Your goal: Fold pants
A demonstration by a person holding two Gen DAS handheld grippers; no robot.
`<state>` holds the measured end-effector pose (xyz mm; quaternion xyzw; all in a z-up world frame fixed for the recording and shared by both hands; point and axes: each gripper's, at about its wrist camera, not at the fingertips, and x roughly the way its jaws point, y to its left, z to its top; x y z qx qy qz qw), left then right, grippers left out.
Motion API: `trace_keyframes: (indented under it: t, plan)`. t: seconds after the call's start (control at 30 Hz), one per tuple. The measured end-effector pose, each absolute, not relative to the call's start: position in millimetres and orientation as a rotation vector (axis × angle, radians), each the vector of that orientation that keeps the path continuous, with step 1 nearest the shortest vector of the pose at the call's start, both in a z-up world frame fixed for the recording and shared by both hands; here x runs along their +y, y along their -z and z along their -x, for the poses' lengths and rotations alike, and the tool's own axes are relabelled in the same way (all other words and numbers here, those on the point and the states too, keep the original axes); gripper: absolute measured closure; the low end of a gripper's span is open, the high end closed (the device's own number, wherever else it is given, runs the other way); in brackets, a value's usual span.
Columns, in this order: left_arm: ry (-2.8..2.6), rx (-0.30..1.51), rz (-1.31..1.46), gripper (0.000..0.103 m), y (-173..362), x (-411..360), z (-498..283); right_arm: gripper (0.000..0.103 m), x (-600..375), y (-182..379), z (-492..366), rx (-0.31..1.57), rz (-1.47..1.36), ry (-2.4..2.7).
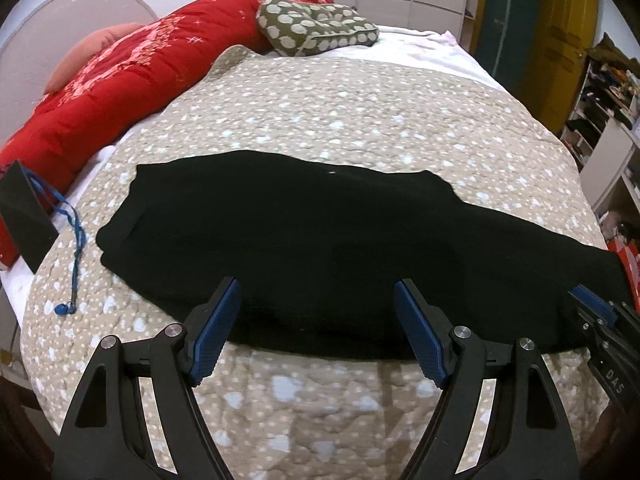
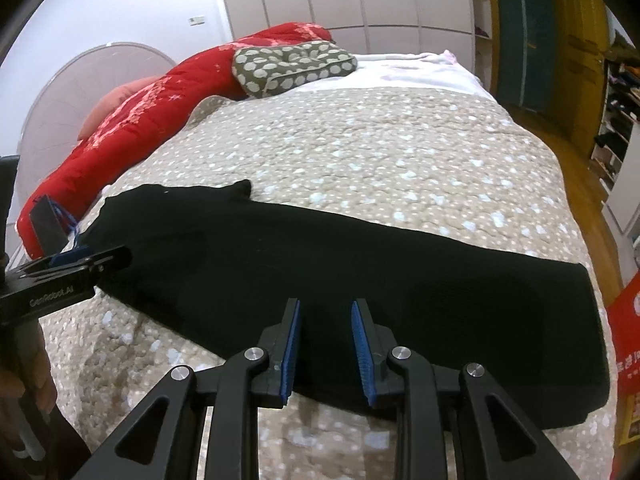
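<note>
Black pants (image 1: pixel 300 232) lie flat in a long strip across the beige spotted bedspread (image 1: pixel 340 112), near its front edge. My left gripper (image 1: pixel 317 282) hovers over the near edge of the pants with its jaws wide apart and nothing between them. In the right wrist view the same pants (image 2: pixel 320 256) stretch from left to right. My right gripper (image 2: pixel 326 301) hangs above their near edge, its blue pads a narrow gap apart and holding nothing. The left gripper (image 2: pixel 80 260) shows at the left edge there, and the right gripper (image 1: pixel 592 304) at the right edge of the left wrist view.
A red quilt (image 1: pixel 120 80) runs along the bed's left side, with a green spotted cushion (image 1: pixel 316 28) at the far end. A black box (image 1: pixel 24 216) with a blue cord (image 1: pixel 76 240) lies left of the pants. Shelves (image 1: pixel 612 120) stand to the right.
</note>
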<state>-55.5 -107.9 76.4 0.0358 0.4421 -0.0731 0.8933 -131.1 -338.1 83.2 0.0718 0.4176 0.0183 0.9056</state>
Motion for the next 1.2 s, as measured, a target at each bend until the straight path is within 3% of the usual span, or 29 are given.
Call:
trace_keyframes:
  t: [1.2]
  plan:
    - [0.246, 0.934, -0.143, 0.024, -74, -169, 63, 0.077, -407, -81, 155, 0.876, -0.234, 0.139]
